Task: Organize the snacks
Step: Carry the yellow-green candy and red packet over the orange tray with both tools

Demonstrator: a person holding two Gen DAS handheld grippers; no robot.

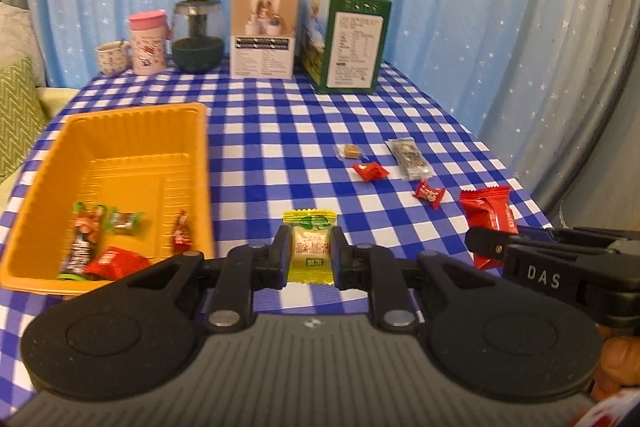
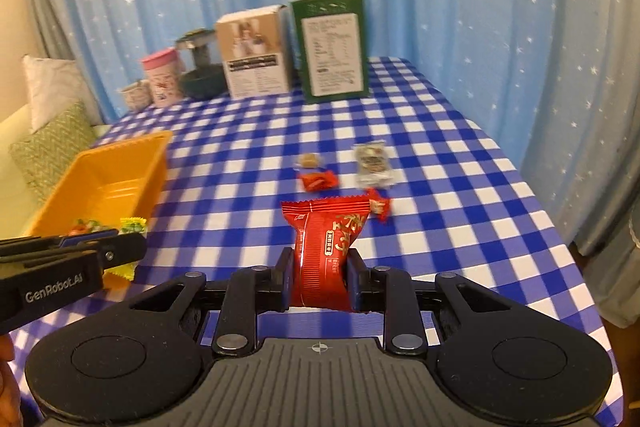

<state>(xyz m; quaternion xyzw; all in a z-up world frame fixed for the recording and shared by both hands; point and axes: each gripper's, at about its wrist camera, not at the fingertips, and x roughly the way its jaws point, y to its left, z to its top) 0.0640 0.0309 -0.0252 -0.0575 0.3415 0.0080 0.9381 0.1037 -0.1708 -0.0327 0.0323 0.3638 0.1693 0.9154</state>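
Observation:
My left gripper (image 1: pixel 310 251) is shut on a yellow-green wrapped snack (image 1: pixel 309 247), held just right of the orange tray (image 1: pixel 120 115). The tray holds several wrapped snacks (image 1: pixel 108 239). My right gripper (image 2: pixel 318 279) is shut on a red snack packet (image 2: pixel 326 247), above the checked tablecloth; that packet also shows in the left wrist view (image 1: pixel 490 213). Loose on the cloth lie a small brown candy (image 2: pixel 310 159), a red candy (image 2: pixel 318 180), a silver packet (image 2: pixel 374 165) and another small red candy (image 2: pixel 379 207).
At the table's back stand a cup (image 1: pixel 112 55), a pink-lidded jar (image 1: pixel 147 41), a glass pot (image 1: pixel 197 35), a white box (image 1: pixel 264 33) and a green box (image 1: pixel 348 43). Blue curtain behind. A sofa with cushions (image 2: pixel 52 143) lies left.

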